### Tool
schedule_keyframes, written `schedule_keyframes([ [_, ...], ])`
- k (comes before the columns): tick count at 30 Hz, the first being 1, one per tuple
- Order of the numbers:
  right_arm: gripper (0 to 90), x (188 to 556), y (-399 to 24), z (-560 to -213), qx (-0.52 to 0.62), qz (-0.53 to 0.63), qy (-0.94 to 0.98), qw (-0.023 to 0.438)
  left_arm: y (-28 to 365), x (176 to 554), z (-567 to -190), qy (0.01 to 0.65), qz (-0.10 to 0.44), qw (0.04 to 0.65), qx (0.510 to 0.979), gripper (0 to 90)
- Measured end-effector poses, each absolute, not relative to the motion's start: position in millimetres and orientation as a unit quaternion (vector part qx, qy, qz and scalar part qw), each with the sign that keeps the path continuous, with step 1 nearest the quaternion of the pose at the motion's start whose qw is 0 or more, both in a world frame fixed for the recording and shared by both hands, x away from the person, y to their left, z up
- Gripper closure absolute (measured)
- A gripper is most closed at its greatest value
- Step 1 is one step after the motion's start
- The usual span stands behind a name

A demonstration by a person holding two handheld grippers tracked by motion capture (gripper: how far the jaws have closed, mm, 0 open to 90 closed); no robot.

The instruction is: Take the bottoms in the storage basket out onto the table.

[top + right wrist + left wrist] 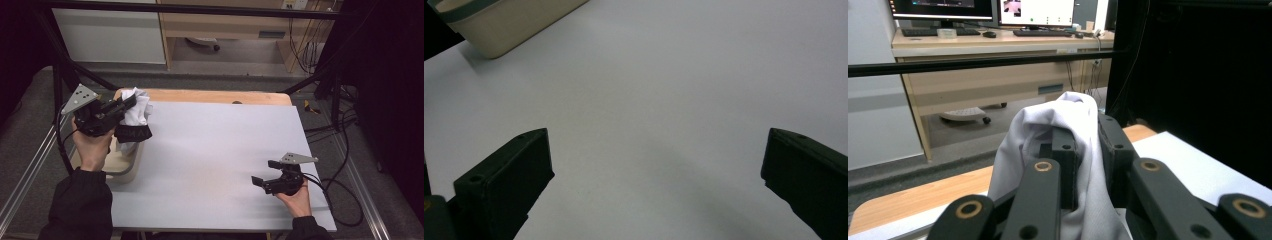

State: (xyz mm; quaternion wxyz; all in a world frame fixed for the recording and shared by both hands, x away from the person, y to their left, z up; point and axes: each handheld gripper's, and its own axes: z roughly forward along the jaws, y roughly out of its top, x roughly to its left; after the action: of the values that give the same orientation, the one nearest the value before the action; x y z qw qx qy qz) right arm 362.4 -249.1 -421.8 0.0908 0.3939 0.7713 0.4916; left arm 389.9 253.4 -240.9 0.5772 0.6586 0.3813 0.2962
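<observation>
White cloth point(136, 111): hanging bunched at the table's ten o'clock corner, a dark band point(133, 133) showing across its lower part, above a cream basket point(125, 165).
Left gripper point(131, 101): fingers point(1066, 165) clamping together on a fold of the white cloth point(1048, 145), fabric draping over and between them.
Right gripper point(264, 172): resting low at the table's four o'clock, fingers point(509, 182) standing wide apart with bare surface between them.
Table point(215, 150): lying under a pale grey cover.
Cream basket point(499, 25): sitting at eleven o'clock in the right gripper view.
</observation>
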Motion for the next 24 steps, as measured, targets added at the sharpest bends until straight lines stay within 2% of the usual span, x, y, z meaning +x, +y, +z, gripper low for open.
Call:
schedule_keyframes([
  [24,0.7,362.5,-248.8,-422.0,0.394,0.491,0.772,0.089,220.9,393.6,-234.8,0.360,0.283,0.587,0.667,80.0],
])
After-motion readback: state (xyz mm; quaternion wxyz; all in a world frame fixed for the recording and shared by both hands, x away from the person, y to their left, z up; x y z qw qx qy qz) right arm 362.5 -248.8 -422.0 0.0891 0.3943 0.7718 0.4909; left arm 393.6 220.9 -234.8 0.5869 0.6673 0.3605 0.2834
